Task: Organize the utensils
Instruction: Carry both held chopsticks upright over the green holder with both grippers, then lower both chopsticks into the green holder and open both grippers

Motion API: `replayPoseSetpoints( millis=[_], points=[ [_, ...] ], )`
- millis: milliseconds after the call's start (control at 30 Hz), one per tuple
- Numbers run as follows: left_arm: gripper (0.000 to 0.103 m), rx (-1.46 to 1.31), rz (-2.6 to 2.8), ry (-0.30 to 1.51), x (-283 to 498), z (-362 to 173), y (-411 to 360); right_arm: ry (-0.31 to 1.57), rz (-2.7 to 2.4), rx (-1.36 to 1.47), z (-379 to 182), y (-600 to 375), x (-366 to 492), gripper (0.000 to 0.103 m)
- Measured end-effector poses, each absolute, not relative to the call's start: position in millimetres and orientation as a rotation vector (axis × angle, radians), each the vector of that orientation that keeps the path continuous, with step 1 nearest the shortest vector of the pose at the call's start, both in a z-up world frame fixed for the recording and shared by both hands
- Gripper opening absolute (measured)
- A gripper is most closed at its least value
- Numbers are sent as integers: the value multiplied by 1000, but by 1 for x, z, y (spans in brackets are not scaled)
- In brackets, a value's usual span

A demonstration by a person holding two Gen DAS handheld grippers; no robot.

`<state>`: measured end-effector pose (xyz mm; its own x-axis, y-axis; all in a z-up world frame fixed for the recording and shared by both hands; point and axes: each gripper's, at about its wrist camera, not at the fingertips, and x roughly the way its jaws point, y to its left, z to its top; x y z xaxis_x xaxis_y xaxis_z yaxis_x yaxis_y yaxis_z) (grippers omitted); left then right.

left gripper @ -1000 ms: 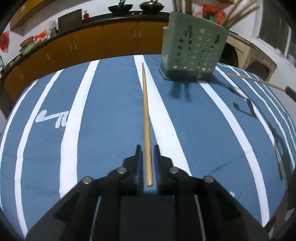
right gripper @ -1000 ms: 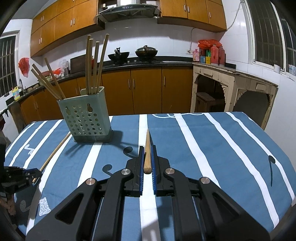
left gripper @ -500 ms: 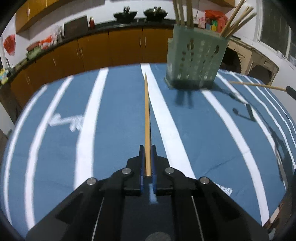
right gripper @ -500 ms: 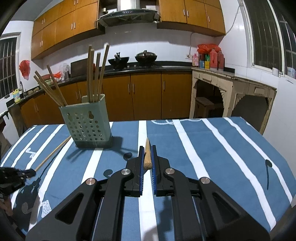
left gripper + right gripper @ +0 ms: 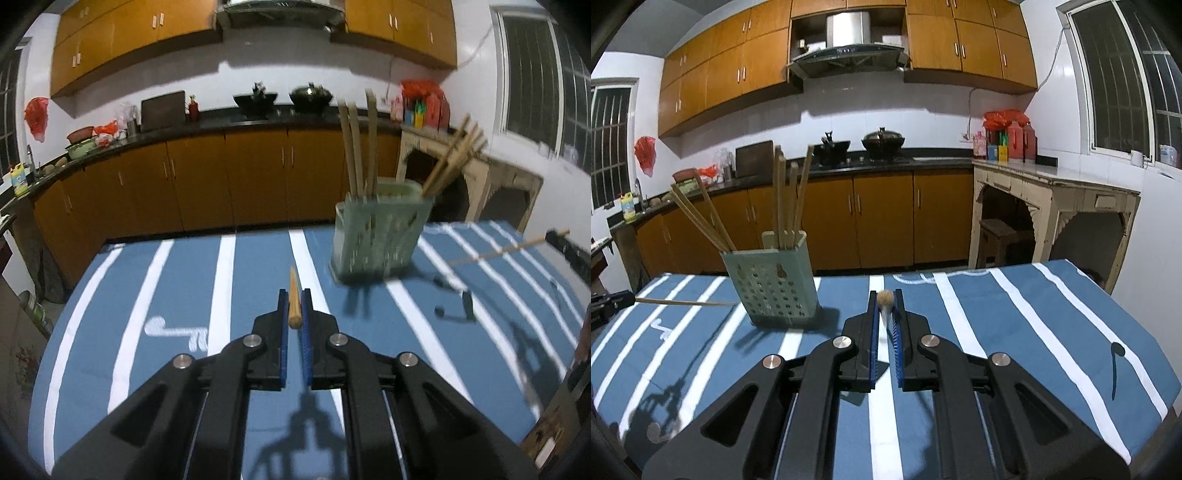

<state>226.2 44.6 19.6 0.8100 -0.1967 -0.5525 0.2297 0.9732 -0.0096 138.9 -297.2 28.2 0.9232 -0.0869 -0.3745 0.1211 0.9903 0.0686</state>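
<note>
a kitchen table under a blue cloth with white stripes (image 5: 1015, 317), mid-sort: each hand-held gripper is pinching one wooden chopstick clear of the cloth. the left gripper (image 5: 294, 312) has its blue pads pressed on a chopstick (image 5: 293, 295) that points ahead along the fingers, foreshortened in its own view; from the right wrist the same stick (image 5: 683, 302) shows as a long level rod at the far left, near the holder. the right gripper (image 5: 885, 308) is clamped on a second chopstick (image 5: 885, 298), seen nearly end-on, its other length reaching in from the right edge of the left view.

the pale green perforated utensil holder (image 5: 772, 288) stands on the cloth ahead of both, already holding two clusters of chopsticks, one upright (image 5: 786, 199), one leaning (image 5: 701, 214).

by the look of it, the step in hand is the carry to the holder. the next move calls for tipping each stick toward vertical, lining its tip over the open top, and letting go one at a time so the two grippers do not crowd each other.

no brand or lettering can be read; the white marks printed on the cloth (image 5: 177, 330) are not legible as words.
</note>
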Motion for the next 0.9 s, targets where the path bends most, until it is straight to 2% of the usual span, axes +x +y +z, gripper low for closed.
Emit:
replayPoseSetpoints(
  millis=[367,900],
  points=[
    [7,11,-237,484,231,80,41,303,-38,139,65,-293,139,8],
    [7,-28,-352,313,213,186,-7,210,188,279,160,-285,137,8]
  ],
)
